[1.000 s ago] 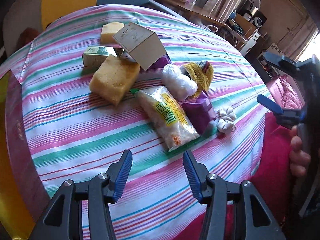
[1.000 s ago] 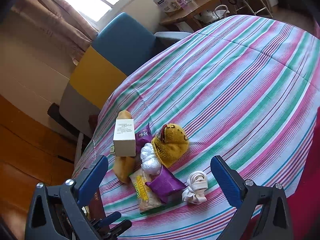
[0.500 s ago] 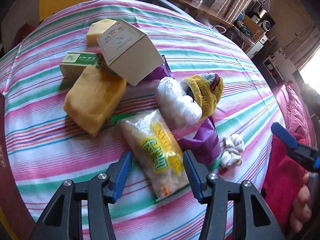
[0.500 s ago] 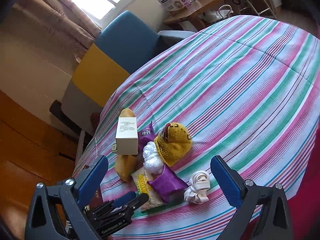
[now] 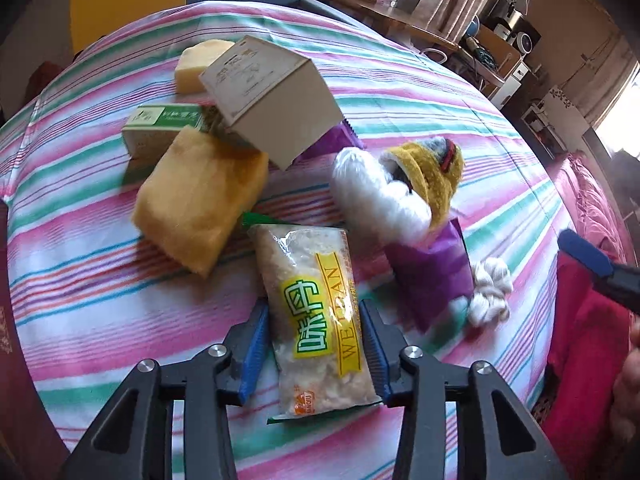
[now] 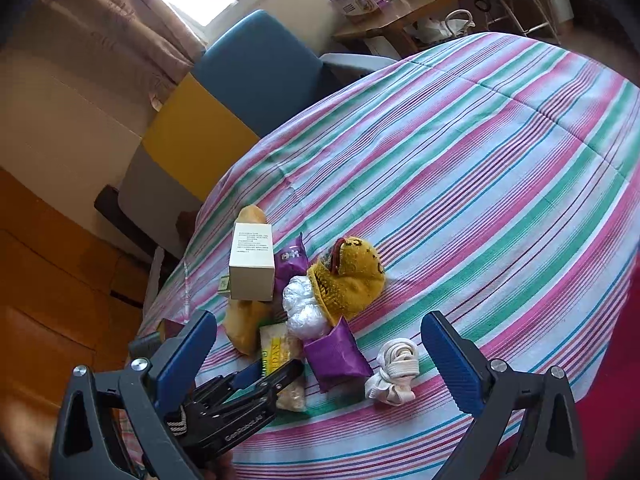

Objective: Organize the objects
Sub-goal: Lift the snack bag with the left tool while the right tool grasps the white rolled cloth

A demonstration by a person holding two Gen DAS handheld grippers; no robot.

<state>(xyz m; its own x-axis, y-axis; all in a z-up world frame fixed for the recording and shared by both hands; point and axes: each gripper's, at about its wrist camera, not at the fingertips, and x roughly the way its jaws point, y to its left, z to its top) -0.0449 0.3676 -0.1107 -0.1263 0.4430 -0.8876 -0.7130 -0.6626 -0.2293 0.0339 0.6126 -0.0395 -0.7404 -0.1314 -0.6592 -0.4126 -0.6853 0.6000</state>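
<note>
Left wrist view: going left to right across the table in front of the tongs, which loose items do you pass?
Green box → yellow sponge → snack packet, lying between the left tongs' open fingers → purple pouch → white cord bundle.

The clear snack bag [image 5: 316, 320] bears "WEIDAN" on a yellow strip beside large green Chinese characters.

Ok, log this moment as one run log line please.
left gripper: jaws open, straddling snack packet, not closed | right gripper: open, above table edge, empty | rope bundle: untouched
</note>
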